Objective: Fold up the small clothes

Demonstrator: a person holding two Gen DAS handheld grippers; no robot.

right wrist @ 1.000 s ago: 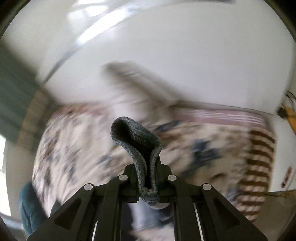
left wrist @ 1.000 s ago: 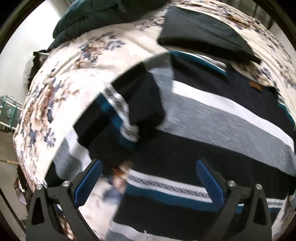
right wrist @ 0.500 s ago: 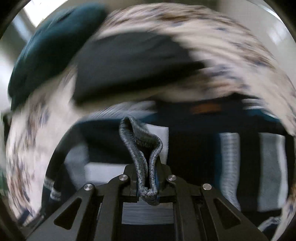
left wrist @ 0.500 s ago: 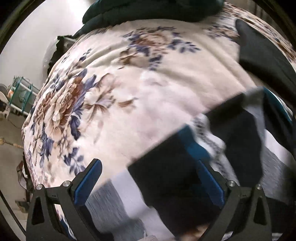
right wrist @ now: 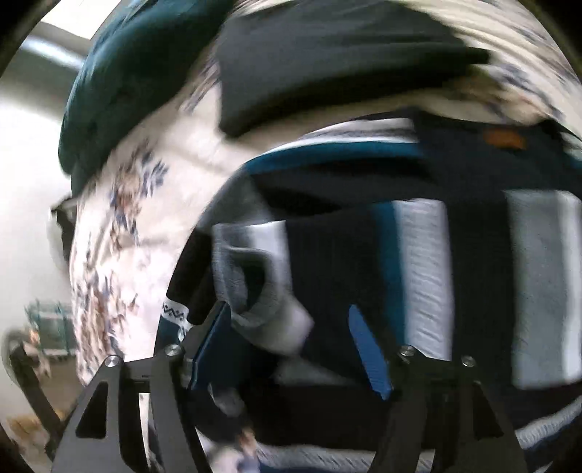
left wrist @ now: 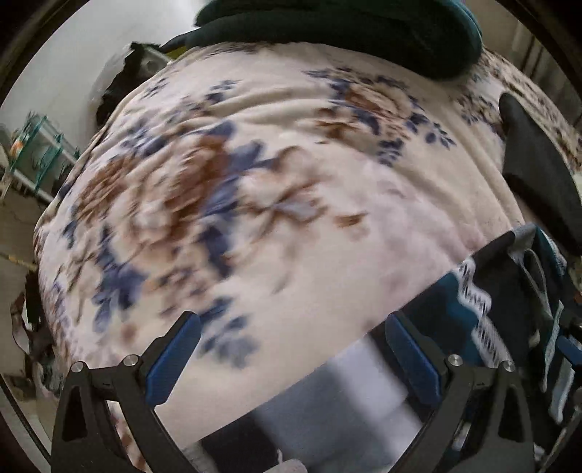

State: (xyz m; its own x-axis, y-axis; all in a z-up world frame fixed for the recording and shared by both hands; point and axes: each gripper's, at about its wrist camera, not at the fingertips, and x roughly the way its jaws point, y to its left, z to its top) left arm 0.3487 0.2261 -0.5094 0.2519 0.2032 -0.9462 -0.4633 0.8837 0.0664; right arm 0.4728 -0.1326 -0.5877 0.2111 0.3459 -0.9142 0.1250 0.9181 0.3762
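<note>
A striped sweater (right wrist: pixel 454 254), navy, grey, white and teal, lies spread on a floral bedspread (left wrist: pixel 254 189). Its grey cuff (right wrist: pixel 254 287) and sleeve lie folded over the body, loose between my right gripper's (right wrist: pixel 291 331) open blue pads. My left gripper (left wrist: pixel 291 345) is open and empty above the bedspread, at the sweater's left edge (left wrist: pixel 491 291). Both views are blurred by motion.
A folded black garment (right wrist: pixel 327 47) lies beyond the sweater and shows at the right in the left wrist view (left wrist: pixel 534 174). A dark teal blanket (left wrist: pixel 345 25) is bunched at the bed's far end. A green rack (left wrist: pixel 40 152) stands on the floor at left.
My right gripper swung down over the sweater, opened and let go of the grey cuff. My left gripper, open throughout, moved left off the sweater over the bedspread.
</note>
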